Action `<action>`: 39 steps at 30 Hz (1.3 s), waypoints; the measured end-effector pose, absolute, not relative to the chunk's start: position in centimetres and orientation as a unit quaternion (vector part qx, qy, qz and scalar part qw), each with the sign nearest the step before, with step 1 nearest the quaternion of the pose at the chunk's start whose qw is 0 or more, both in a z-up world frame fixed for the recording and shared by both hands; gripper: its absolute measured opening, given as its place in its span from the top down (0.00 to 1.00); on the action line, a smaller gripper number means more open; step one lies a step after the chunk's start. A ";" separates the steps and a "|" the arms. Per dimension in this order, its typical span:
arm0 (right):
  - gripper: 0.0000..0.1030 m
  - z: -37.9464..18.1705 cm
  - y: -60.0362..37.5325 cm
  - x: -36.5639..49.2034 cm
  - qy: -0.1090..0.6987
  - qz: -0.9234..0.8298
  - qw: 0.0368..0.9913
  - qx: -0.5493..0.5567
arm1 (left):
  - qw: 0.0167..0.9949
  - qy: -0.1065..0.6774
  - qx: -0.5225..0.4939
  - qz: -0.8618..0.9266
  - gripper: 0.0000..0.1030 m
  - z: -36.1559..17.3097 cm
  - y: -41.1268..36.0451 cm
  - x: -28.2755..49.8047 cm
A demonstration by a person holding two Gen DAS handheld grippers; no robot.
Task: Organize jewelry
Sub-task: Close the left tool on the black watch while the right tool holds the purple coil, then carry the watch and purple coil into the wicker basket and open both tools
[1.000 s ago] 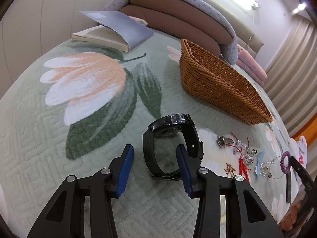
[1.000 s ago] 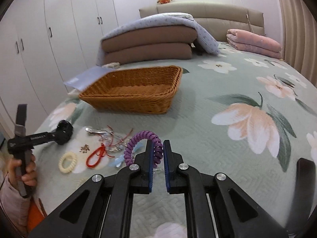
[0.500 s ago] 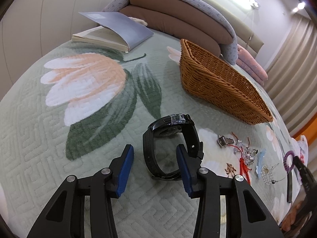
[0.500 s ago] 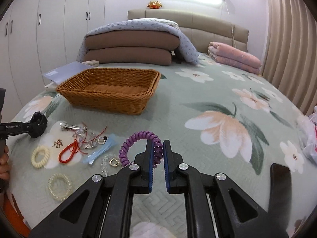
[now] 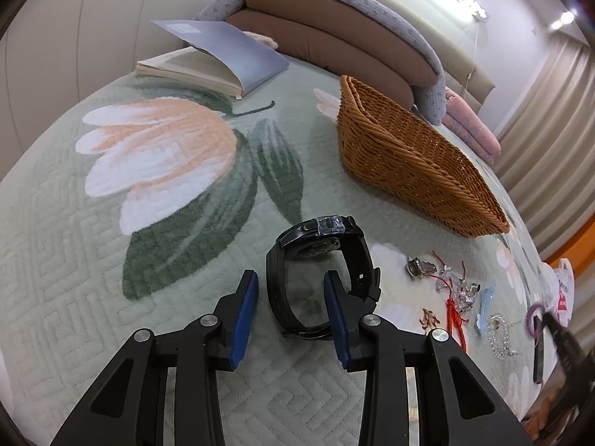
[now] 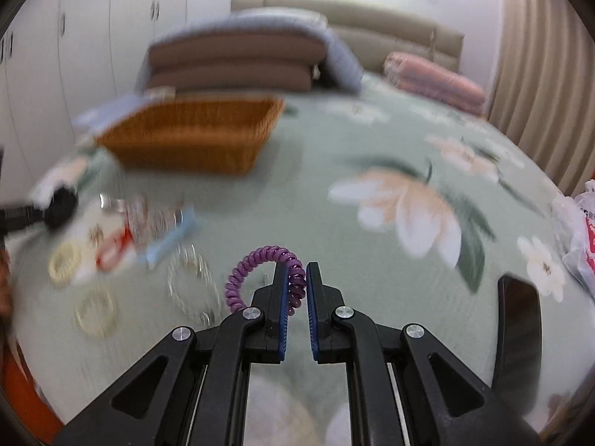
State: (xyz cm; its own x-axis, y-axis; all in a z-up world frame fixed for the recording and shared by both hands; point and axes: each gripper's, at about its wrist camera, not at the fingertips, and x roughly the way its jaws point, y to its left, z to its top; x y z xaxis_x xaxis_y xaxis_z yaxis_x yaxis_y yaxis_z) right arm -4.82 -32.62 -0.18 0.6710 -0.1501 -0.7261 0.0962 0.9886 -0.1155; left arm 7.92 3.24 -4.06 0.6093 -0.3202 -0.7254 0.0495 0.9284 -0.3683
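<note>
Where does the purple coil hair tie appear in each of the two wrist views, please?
Left wrist view: the purple coil hair tie is a small ring at the far right edge, past the loose jewelry.
Right wrist view: it sits at lower centre, pinched in the right claw.
Shared landmark: the wicker basket, upper right in the left view, upper left and blurred in the right view.

**Surface and Material Findings**

The bedspread (image 5: 93, 245) was quilted cloth, matt and textured. The basket (image 5: 409, 163) was woven wicker, rough with a slight sheen. The watch (image 5: 319, 260) appeared matt black, its strap rubber-like. The hair tie (image 6: 256, 267) was glossy purple coiled plastic. The book (image 5: 223, 55) was paper with a smooth cover.
</note>
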 end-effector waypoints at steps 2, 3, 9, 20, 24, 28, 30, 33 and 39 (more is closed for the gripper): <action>0.89 -1.1 -32.9 -5.6 0.402 -0.088 0.910 -0.045 | 0.884 0.429 -0.154 -0.104 0.64 -4.0 3.1 7.9; 0.89 -1.1 -33.1 -5.9 0.395 -0.093 0.913 -0.038 | 0.884 0.429 -0.153 -0.103 0.64 -4.0 3.0 7.9; 0.89 -0.6 -36.9 -6.0 0.370 -0.121 0.920 0.041 | 0.886 0.427 -0.150 -0.102 0.63 -4.0 3.0 7.8; 0.89 -0.1 -37.4 -5.2 0.351 -0.101 0.928 0.077 | 0.886 0.426 -0.149 -0.102 0.64 -4.0 3.1 7.9; 0.88 1.0 -36.2 -5.6 0.334 -0.099 0.935 0.063 | 0.888 0.422 -0.149 -0.103 0.72 -3.9 3.0 7.7; 0.88 1.7 -34.9 -5.3 0.327 -0.084 0.940 0.051 | 0.892 0.418 -0.140 -0.094 0.88 -3.7 2.8 7.6; 0.88 1.9 -34.0 -5.0 0.322 -0.079 0.942 0.043 | 0.893 0.418 -0.140 -0.096 0.88 -3.7 2.8 7.6; 0.88 2.4 -33.3 -4.9 0.317 -0.065 0.945 0.042 | 0.895 0.413 -0.136 -0.098 0.88 -3.5 2.7 7.4; 0.88 5.4 -31.5 -3.0 0.286 -0.020 0.957 0.051 | 0.908 0.384 -0.126 -0.114 0.89 -1.4 1.7 6.6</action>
